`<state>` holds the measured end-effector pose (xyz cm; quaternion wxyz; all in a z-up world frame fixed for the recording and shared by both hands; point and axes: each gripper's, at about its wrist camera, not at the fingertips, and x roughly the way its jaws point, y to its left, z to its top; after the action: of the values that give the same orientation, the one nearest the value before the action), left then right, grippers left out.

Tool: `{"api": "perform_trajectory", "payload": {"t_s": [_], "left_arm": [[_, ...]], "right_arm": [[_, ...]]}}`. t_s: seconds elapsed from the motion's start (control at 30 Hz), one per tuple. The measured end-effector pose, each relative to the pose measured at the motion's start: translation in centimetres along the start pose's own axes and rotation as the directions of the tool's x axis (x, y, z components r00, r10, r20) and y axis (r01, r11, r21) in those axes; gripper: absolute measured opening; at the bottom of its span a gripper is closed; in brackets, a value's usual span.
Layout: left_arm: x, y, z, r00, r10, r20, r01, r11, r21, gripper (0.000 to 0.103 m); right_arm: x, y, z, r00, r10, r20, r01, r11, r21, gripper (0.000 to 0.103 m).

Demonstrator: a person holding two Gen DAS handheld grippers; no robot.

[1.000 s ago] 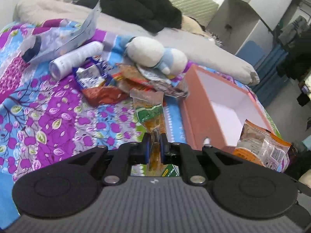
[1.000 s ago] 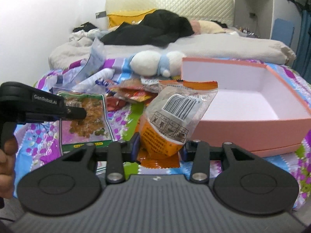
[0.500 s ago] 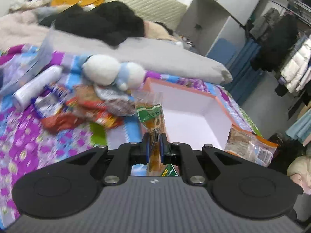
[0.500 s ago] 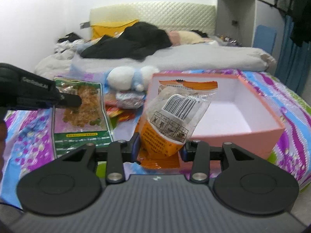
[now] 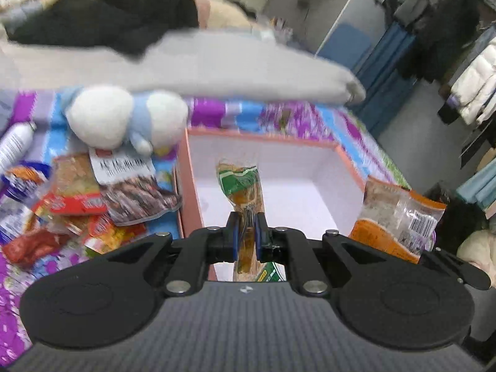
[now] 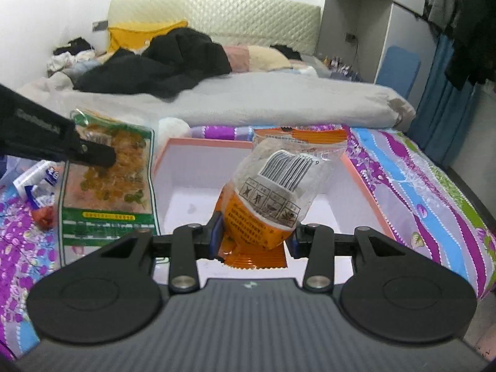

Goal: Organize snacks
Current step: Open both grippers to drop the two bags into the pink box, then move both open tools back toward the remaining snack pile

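Claws (image 5: 247, 232) (image 6: 254, 237) clamp snack packets over pink box (image 6: 198, 148).

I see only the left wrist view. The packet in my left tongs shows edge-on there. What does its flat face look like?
Observer: In the right wrist view the flat clear packet with green border faces the camera, with yellow-brown pieces inside.
Operator: And where do the right tongs grip the other packet?
Observer: The right tongs are shut on the lower end of the orange-and-clear plastic packet; its barcode side faces that camera.
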<state>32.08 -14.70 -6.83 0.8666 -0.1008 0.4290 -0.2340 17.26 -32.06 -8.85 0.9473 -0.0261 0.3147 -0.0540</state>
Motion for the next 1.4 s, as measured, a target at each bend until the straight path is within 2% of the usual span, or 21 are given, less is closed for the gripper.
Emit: {"api": "perform_trajectory", "payload": {"t_s": [0.17, 0.27, 0.43, 0.47, 0.5, 0.53, 0.6, 0.63, 1.0, 1.27, 1.4], "left_arm": [[3.8, 0.1, 0.9, 0.994, 0.02, -0.109, -0.019, 1.0, 0.013, 0.012], [5.4, 0.0, 0.8, 0.986, 0.06, -0.157, -0.056, 0.998, 0.034, 0.012], [6.7, -0.1, 0.4, 0.978, 0.079, -0.195, -0.067, 0.996, 0.066, 0.013], [6.8, -0.1, 0.4, 0.978, 0.076, -0.195, -0.065, 0.996, 0.063, 0.013], [6.8, 0.0, 0.4, 0.978, 0.074, -0.195, -0.064, 0.996, 0.057, 0.017], [6.8, 0.1, 0.4, 0.978, 0.07, -0.195, -0.062, 0.997, 0.048, 0.022], [6.5, 0.3, 0.5, 0.98, 0.061, -0.187, -0.056, 0.998, 0.031, 0.055], [6.3, 0.2, 0.6, 0.983, 0.059, -0.174, -0.054, 0.998, 0.029, 0.057], [2.1, -0.4, 0.3, 0.996, 0.053, -0.067, -0.047, 0.995, 0.086, 0.057], [-3.1, -1.4, -1.2, 0.999, 0.009, 0.032, -0.013, 0.99, 0.141, 0.057], [-4.9, -1.2, -2.7, 0.998, 0.017, 0.058, -0.027, 0.983, 0.183, 0.057]], "right_arm": [[3.6, -1.0, -0.5, 0.994, 0.017, -0.104, -0.016, 1.0, 0.007, 0.043], [5.5, -1.3, -1.1, 0.984, 0.05, -0.17, -0.048, 0.999, 0.018, 0.043], [6.8, -1.3, -1.8, 0.975, 0.053, -0.214, -0.05, 0.999, 0.022, 0.044], [6.8, -1.4, -1.9, 0.974, 0.057, -0.218, -0.052, 0.998, 0.028, 0.046], [6.8, -1.5, -1.9, 0.974, 0.055, -0.219, -0.048, 0.998, 0.038, 0.055], [6.7, -1.6, -1.9, 0.975, 0.055, -0.215, -0.047, 0.998, 0.046, 0.066], [6.3, -1.7, -2.1, 0.976, 0.066, -0.207, -0.054, 0.997, 0.063, 0.069], [6.4, -1.8, -2.0, 0.977, 0.067, -0.204, -0.055, 0.996, 0.064, 0.069], [3.4, -2.2, -1.1, 0.992, 0.073, -0.106, -0.062, 0.993, 0.105, 0.069], [-1.1, -1.3, -0.8, 0.996, 0.086, 0.009, -0.087, 0.985, 0.147, 0.069], [-3.6, -0.5, -1.4, 0.992, 0.114, 0.061, -0.123, 0.976, 0.177, 0.069]]}}
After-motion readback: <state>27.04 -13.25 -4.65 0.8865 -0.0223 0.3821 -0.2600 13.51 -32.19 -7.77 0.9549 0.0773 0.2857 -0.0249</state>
